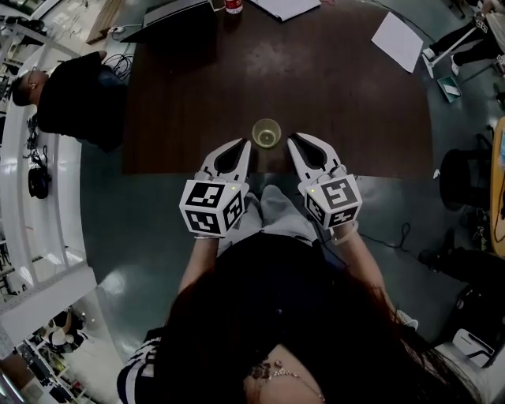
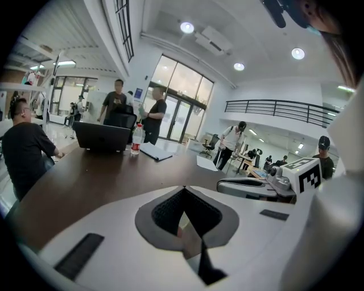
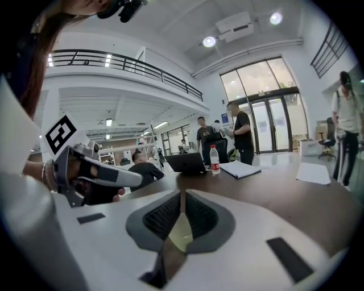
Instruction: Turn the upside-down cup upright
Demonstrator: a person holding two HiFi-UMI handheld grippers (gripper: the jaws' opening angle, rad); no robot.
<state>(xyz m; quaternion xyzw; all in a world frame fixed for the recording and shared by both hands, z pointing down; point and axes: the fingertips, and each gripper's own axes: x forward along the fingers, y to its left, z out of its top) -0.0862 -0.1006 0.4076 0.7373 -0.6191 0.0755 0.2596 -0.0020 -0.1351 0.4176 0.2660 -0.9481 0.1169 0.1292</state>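
Wearer: dark hair (image 1: 276,331) fills the bottom of the head view; grey trouser legs (image 1: 276,209) show between the two forearms.
Left gripper (image 1: 245,144): held over the near table edge, pointing forward and slightly inward. Jaws pressed together tip to tip, with nothing between them.
Right gripper (image 1: 293,140): level with the left one and angled inward to mirror it. Jaws closed pad against pad; nothing is gripped.
Cup (image 1: 267,132): pale yellow-green and translucent, standing on the table near its front edge. It lies just ahead of the two gripper tips, in the gap between them, touching neither. From above it reads as a ring; which end is up cannot be told.
Table (image 1: 331,102): dark brown top, bare around the cup.
White sheet (image 1: 398,39): lies flat at the far right, well apart from the cup.
Laptop (image 1: 170,16): lid open, at the far left edge.
Bottle (image 1: 233,6): clear with a red label, upright, just right of the laptop.
Notebook (image 1: 284,8): lies flat beside the bottle.
Seated person (image 1: 71,99): black top, at the table's left side, near the laptop.
Background: several people stand by the glass doors (image 2: 176,96) beyond the table.
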